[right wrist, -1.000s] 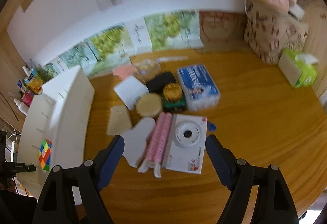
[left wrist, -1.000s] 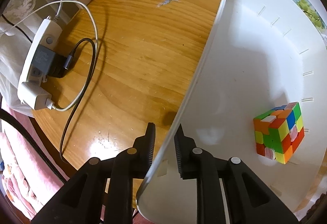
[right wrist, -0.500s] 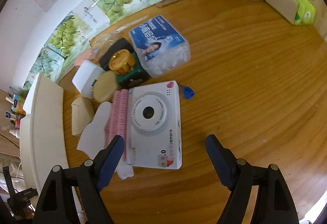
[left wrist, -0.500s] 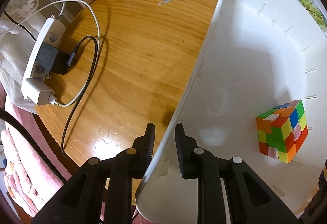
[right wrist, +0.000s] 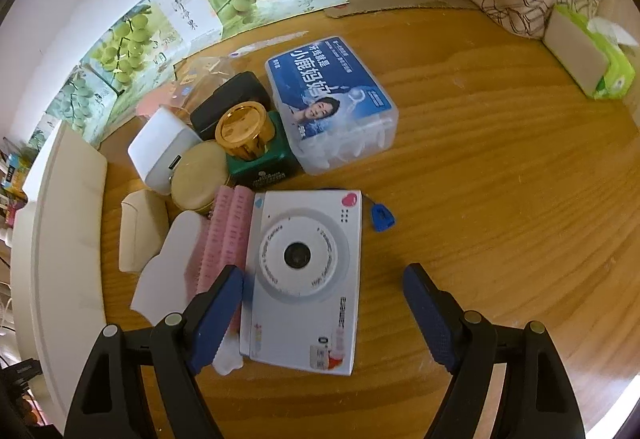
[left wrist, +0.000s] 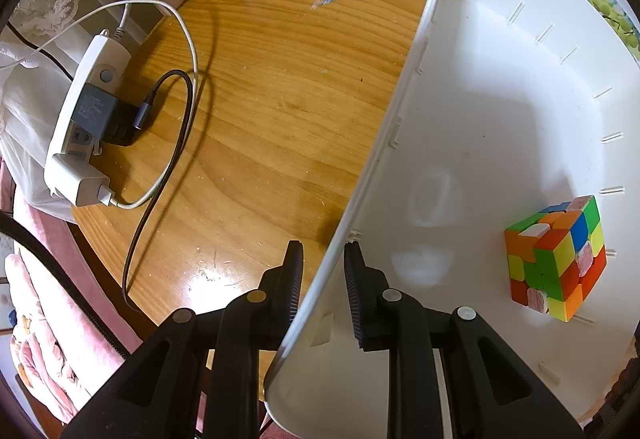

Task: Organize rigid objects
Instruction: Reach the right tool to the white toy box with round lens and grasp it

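Note:
My left gripper (left wrist: 322,283) is shut on the near wall of a white plastic bin (left wrist: 500,87), one finger outside and one inside. A multicoloured puzzle cube (left wrist: 554,257) lies inside the bin at the right. My right gripper (right wrist: 324,299) is open and empty, hovering over a white camera box (right wrist: 306,279) that lies flat between its blue fingers (right wrist: 218,315). The bin also shows at the left edge of the right wrist view (right wrist: 60,199).
Beside the camera box lie a pink strip (right wrist: 224,235), a blue tag (right wrist: 382,217), a blue-lidded clear box (right wrist: 332,103), a gold-lidded green jar (right wrist: 250,139), a round tin (right wrist: 200,179), a white charger (right wrist: 162,151). A power strip with cables (left wrist: 88,119) sits left of the bin.
My right gripper has dropped down and forward over the pile, so the camera box now lies between its open fingers. My left gripper keeps its hold on the bin wall.

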`<state>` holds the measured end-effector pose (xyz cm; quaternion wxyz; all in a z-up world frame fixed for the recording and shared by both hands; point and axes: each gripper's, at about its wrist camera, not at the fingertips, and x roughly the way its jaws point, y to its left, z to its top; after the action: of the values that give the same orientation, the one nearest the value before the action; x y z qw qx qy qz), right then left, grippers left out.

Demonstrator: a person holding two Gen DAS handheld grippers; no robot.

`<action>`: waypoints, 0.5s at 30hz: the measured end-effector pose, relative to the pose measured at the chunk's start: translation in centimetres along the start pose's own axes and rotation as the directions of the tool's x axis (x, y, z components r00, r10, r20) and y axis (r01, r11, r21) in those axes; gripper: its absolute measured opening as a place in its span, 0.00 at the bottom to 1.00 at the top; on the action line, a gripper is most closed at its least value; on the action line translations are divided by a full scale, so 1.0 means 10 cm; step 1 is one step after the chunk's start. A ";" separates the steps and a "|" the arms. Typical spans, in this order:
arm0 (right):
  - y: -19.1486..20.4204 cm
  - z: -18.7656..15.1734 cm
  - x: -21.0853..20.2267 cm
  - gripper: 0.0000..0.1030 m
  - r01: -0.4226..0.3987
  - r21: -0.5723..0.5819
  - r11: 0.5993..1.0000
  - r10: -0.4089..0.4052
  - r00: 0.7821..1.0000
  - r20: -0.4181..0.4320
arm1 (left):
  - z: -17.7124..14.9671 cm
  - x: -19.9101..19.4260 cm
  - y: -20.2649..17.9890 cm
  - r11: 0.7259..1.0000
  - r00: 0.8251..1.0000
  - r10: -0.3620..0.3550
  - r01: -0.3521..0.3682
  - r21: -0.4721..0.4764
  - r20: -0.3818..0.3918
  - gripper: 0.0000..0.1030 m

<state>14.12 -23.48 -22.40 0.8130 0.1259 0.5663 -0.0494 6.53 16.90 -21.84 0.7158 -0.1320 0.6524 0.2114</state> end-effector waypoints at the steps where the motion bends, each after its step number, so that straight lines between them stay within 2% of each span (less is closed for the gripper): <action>1: 0.02 0.03 0.02 0.80 0.006 -0.008 1.000 -0.006 1.000 -0.003 | 0.00 0.00 0.00 1.000 1.000 0.000 0.000 0.000 0.000 0.24; 11: 0.20 0.12 0.14 0.80 0.129 -0.122 0.984 -0.133 0.991 -0.029 | 0.01 0.06 0.00 1.000 1.000 0.003 -0.003 0.006 -0.011 0.24; 13: 0.20 0.13 0.14 0.78 0.132 -0.125 0.983 -0.137 0.990 -0.029 | 0.01 0.07 0.00 1.000 1.000 0.002 -0.002 0.006 -0.016 0.24; 15: 0.23 0.13 0.13 0.68 0.128 -0.141 0.982 -0.133 0.991 -0.026 | 0.01 0.10 0.00 1.000 1.000 0.001 -0.001 0.007 -0.022 0.24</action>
<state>16.30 -21.57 -22.87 0.8048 0.0322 0.5895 -0.0606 6.67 17.09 -22.77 0.7091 -0.1314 0.6609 0.2078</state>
